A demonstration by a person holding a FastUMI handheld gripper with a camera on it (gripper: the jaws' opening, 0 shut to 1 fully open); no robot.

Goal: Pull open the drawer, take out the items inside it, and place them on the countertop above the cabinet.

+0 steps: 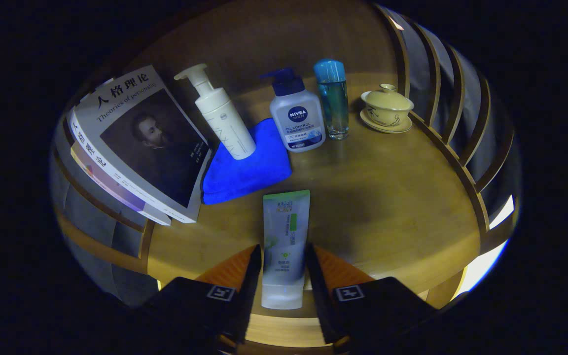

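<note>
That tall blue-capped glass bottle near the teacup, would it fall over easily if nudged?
Probably. The blue-capped bottle stands tall and narrow, so it likely tips. Its clear wall looks like glass: smooth, maybe slippery, possibly breakable. The hand-held gripper straddles a tube.

White-and-green tube (pixel 285 241), bright blue cloth (pixel 247 167), cream pump bottle (pixel 225 118), yellow lidded cup (pixel 387 106), brown wooden countertop (pixel 392 197)
</note>
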